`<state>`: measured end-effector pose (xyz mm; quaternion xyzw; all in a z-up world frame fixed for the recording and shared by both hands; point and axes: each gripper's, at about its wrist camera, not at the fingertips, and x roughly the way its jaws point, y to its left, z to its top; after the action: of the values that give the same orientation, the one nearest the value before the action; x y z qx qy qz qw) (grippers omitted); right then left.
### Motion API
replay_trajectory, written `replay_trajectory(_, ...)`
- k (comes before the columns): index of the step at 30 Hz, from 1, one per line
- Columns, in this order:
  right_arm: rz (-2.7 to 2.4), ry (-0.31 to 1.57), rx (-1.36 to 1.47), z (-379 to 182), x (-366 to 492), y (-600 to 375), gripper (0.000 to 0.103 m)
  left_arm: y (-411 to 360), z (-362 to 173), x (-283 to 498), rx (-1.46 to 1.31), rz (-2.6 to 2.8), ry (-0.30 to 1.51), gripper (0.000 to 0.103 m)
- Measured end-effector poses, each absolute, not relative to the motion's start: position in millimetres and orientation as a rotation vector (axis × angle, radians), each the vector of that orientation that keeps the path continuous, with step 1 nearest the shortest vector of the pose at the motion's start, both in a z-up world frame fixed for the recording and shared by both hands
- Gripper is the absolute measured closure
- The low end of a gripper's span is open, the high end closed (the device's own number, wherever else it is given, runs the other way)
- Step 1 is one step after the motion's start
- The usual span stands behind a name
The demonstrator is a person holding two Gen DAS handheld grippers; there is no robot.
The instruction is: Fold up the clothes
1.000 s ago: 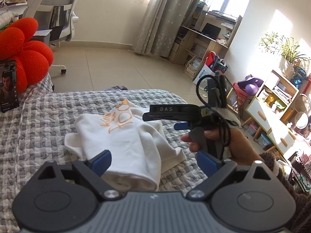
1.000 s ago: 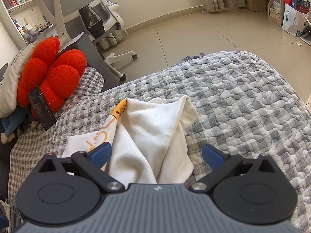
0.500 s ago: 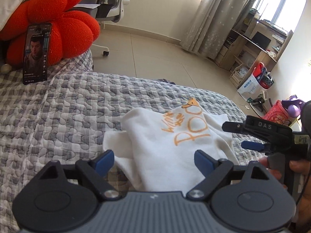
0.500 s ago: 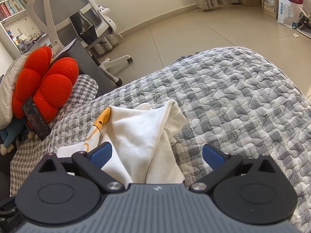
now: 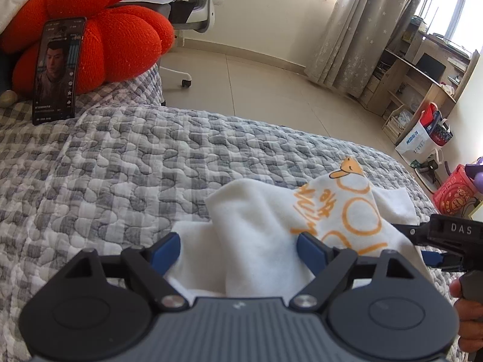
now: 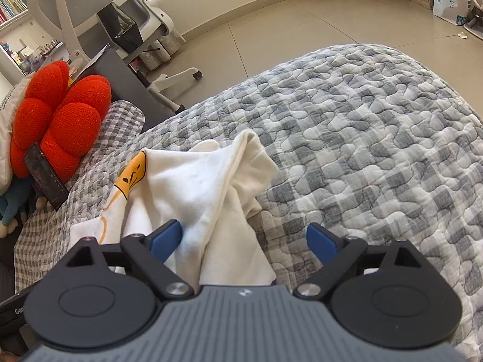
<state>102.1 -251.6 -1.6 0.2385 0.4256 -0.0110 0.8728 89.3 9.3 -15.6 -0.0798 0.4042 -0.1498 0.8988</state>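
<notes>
A white garment with orange lettering and a yellow cartoon figure [image 5: 265,229] lies crumpled on the grey checked quilt [image 5: 135,163]. My left gripper [image 5: 238,247] is open, low over its near end, with cloth between the blue pads. My right gripper [image 6: 244,241] is open over the garment's other side [image 6: 208,181]; its left pad [image 6: 167,236] is against the cloth. The right gripper also shows at the right edge of the left wrist view [image 5: 449,241], held in a hand.
A red flower cushion [image 5: 114,33] with a phone [image 5: 57,69] leaning on it sits at the quilt's far left. A white office chair [image 6: 99,21] stands on the tiled floor beyond the bed. Shelves and bags [image 5: 422,138] line the far wall.
My left gripper has swung left and come closer over the garment, so the cushion and phone are now in view. My right gripper has moved in nearer the cloth. Both stay open.
</notes>
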Motion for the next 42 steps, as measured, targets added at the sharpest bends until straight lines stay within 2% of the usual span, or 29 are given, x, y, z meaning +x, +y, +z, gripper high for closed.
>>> replay_trajectory(3, -0.026, 0.890, 0.460, -4.3, 103.9, -245.5, 0.013, 11.5, -19.2, 92.9, -0.205, -0.317, 0.854, 0.018)
replay_trajectory(5, -0.030, 0.879, 0.419, -4.0, 103.7, -239.8, 0.023, 13.7, -21.0, 93.6, -0.233, -0.329, 0.866, 0.023)
replay_trajectory(6, -0.026, 0.874, 0.410, -4.0, 103.4, -237.6, 0.026, 13.8, -22.1, 93.5, -0.252, -0.343, 0.874, 0.031)
replay_trajectory(8, -0.018, 0.870, 0.421, -3.5, 102.5, -235.3, 0.047, 12.8, -21.4, 90.4, -0.258, -0.362, 0.877, 0.047)
replay_trajectory(9, -0.015, 0.871, 0.447, -2.9, 101.9, -235.4, 0.052, 11.9, -20.2, 88.2, -0.257, -0.367, 0.877, 0.056)
replay_trajectory(12, -0.006, 0.863, 0.485, 1.2, 99.7, -233.5, 0.071, 7.8, -15.0, 80.8, -0.223, -0.365, 0.861, 0.072)
replay_trajectory(13, -0.002, 0.854, 0.484, 3.9, 98.6, -231.7, 0.083, 7.5, -13.2, 78.8, -0.216, -0.362, 0.853, 0.080)
replay_trajectory(16, 0.000, 0.824, 0.470, 11.8, 93.7, -226.5, 0.086, 9.3, -6.3, 72.5, -0.213, -0.356, 0.834, 0.089)
replay_trajectory(21, 0.015, 0.757, 0.461, 27.1, 83.2, -221.2, 0.088, 18.1, 6.0, 61.8, -0.219, -0.349, 0.816, 0.094)
replay_trajectory(31, 0.076, 0.613, 0.467, 59.9, 53.2, -215.7, 0.088, 44.0, 41.1, 30.0, -0.258, -0.357, 0.722, 0.096)
replay_trajectory(42, 0.043, 0.487, 0.416, 78.9, 34.5, -215.3, 0.089, 39.8, 54.1, 11.2, -0.208, -0.383, 0.714, 0.097)
